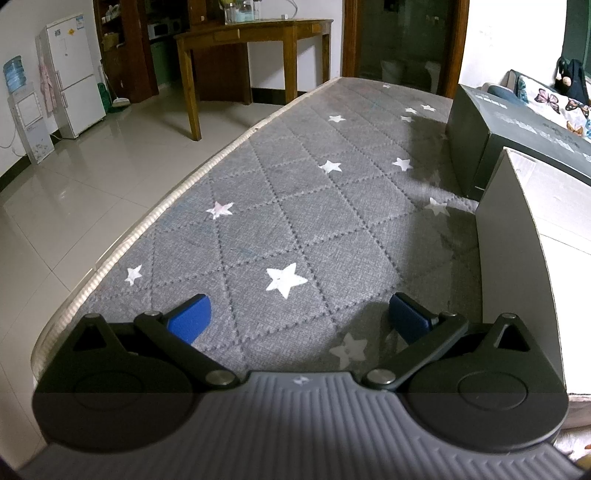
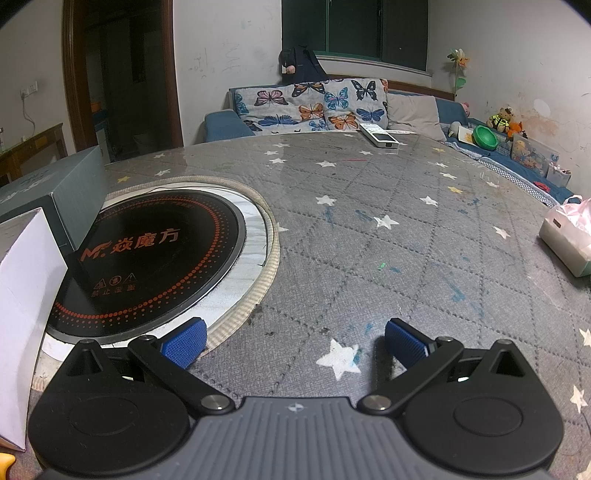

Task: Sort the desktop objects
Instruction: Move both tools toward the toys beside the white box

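Left wrist: left claw [image 1: 299, 319] spread, empty; white box [image 1: 535, 236] cut off. Right claw [image 2: 295, 343] likewise.

My white box [image 2: 22, 325] runs off the left edge and hides part of the induction cooktop [image 2: 147, 258]; the remote's [image 2: 380, 136] buttons are too small to read.

White fridge [image 1: 75, 77] by the left wall w/ a water dispenser [image 1: 26, 110] beside it, wooden side table [image 1: 255, 48] behind. Butterfly-print sofa [image 2: 314, 105] under a dark window [image 2: 354, 27]; stuffed toys [image 2: 504, 118] & green bowl [image 2: 487, 137] along the rt wall.
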